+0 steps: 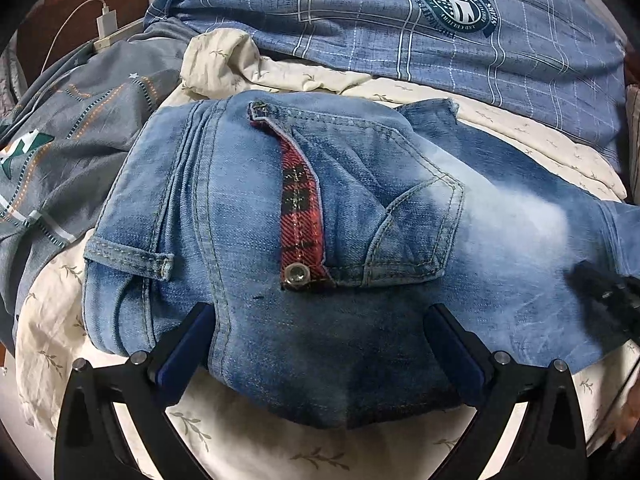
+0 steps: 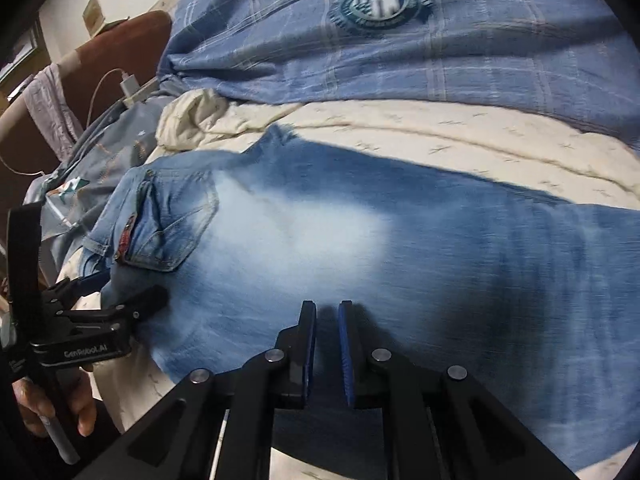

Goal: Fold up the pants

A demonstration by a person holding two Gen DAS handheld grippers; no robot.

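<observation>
While jeans cover cream sheet, blue plaid quilt crowds behind.

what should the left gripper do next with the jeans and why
Probably close the left gripper on the near edge of the jeans. Its jaws stand wide open with the denim's waist end bulging between them, just below the back pocket, so nothing is gripped yet. The right gripper is shut over the lighter leg part, so the left needs a hold before any fold.
</observation>
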